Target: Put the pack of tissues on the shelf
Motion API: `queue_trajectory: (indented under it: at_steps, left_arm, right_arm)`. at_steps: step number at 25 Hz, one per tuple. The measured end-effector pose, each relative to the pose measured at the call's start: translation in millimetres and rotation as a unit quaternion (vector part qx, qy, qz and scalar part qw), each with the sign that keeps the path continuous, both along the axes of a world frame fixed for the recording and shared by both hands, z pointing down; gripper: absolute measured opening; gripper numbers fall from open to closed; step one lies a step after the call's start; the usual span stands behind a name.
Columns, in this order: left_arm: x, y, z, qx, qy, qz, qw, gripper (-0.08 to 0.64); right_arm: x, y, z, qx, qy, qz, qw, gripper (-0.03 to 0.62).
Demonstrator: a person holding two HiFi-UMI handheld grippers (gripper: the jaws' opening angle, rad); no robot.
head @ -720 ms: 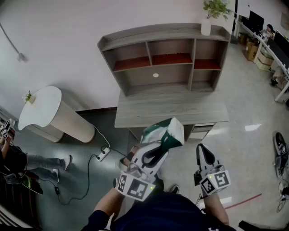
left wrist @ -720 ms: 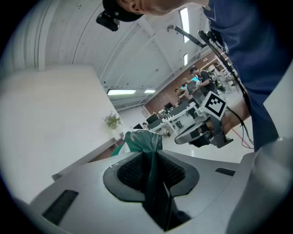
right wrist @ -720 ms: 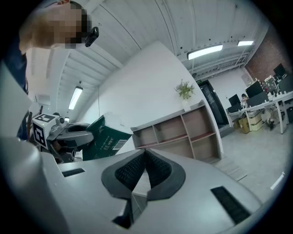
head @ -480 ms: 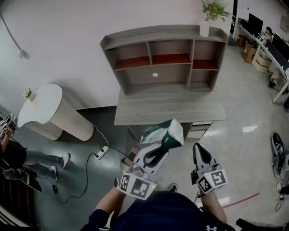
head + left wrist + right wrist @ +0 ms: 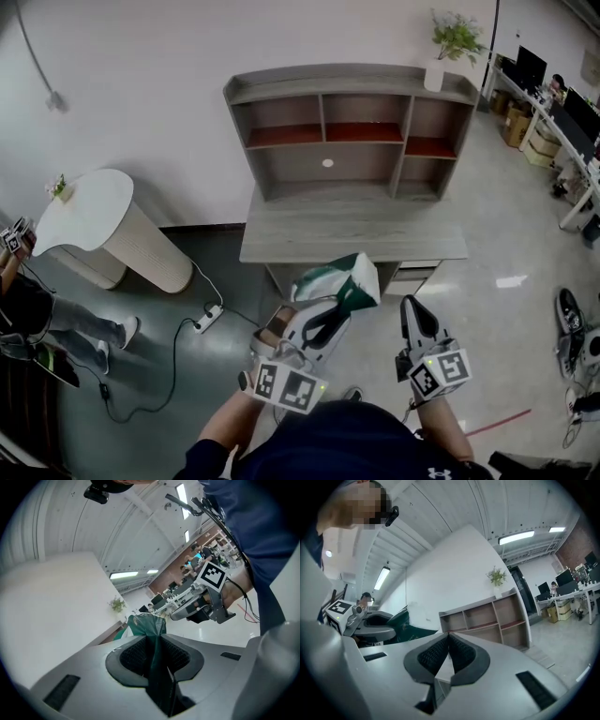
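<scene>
the head view looks from above the person's shoulders, steeply down and forward. it takes in the left gripper (image 5: 339,305) and right gripper (image 5: 413,307) low in frame, then the desk (image 5: 352,230) and shelf (image 5: 352,131) by the wall beyond. the left gripper view sits close behind its jaws, rolled sideways, facing wall and ceiling. the pack (image 5: 146,624) clamped there is right at the lens, and the right gripper shows off to its right. the right gripper view looks level along its closed, empty jaws at the shelf, with the left gripper and pack at its left edge. all three views share the pack and the plant (image 5: 457,37).
</scene>
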State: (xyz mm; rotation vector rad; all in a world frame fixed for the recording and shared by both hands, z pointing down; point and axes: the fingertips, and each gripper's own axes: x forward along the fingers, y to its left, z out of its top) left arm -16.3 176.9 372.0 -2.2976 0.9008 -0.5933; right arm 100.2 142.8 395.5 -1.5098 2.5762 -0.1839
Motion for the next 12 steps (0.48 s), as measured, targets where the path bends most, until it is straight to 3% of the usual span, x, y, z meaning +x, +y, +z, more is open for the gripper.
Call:
queue_trajectory:
  at_steps: [12]
  left_arm:
    - [31.6,-20.9,6.4,-0.002,-0.005,0.003,1.0,0.097]
  right_arm:
    - [30.4,-16.4,-0.5,0.004,-0.017,0.001,1.0,0.011]
